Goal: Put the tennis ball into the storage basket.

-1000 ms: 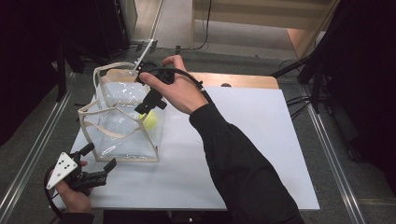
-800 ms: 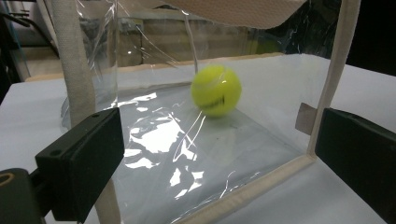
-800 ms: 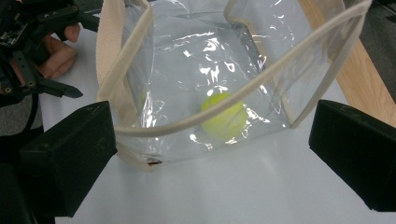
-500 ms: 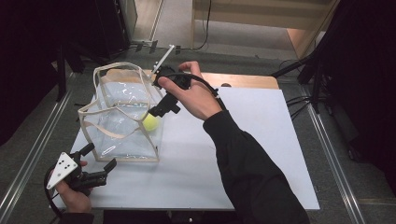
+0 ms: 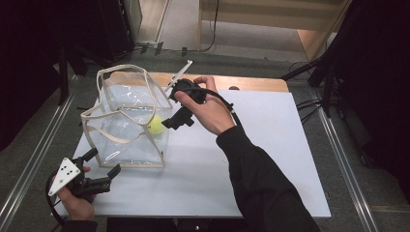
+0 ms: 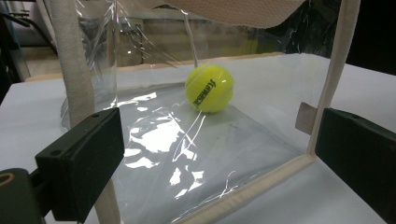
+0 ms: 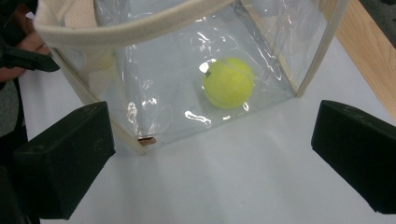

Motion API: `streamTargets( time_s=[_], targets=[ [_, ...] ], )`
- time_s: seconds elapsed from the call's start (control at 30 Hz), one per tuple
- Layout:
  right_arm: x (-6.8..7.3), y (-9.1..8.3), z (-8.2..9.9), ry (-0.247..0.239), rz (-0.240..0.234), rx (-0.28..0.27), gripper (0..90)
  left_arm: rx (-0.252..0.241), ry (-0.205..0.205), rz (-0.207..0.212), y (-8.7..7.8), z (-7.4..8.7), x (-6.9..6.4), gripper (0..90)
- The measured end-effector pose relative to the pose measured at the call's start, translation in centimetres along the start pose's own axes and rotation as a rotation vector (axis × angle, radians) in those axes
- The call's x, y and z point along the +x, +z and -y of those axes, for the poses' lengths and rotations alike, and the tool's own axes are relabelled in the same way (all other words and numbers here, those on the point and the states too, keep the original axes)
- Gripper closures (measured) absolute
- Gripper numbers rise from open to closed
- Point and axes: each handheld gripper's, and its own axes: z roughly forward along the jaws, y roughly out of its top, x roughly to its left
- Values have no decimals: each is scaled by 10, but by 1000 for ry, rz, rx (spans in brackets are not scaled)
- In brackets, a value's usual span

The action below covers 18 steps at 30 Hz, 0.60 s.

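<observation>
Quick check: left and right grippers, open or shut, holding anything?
Left gripper: open, empty, near the bag.
Right gripper: open, empty, outside the bag; ball inside.

your white table top [image 5: 270, 145] was brightly lit from above against dim surroundings; glare streaked the clear plastic bag [image 6: 159, 140], and your near black jaws blurred.

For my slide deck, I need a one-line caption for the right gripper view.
Open right gripper looks down at a tennis ball lying inside a clear bag on the table.
</observation>
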Motion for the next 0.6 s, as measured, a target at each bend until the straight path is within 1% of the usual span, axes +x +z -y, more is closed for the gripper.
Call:
streamTargets(
  time_s=[0.13,0.17,0.2,0.23,0.3,0.37,0.5,0.53,0.6],
  targets=[
    [0,6,11,9,-1,-21,0,0,0,1,0,0,0,13],
    [0,8,15,19,-4,-26,0,1,0,1,0,0,0,13],
    [1,9,18,20,-1,-35,0,0,0,0,0,0,0,13],
    [1,10,21,15,-8,-42,0,0,0,0,0,0,0,13],
    [1,12,27,12,4,-57,0,0,0,0,0,0,0,13],
    [2,14,33,27,10,-71,0,1,0,0,0,0,0,13],
    [1,17,46,40,24,-113,0,1,0,0,0,0,0,13],
    [1,18,50,47,21,-119,0,0,0,1,0,0,0,13],
    [0,21,58,48,-1,-136,0,2,1,1,0,0,0,13]
  ],
)
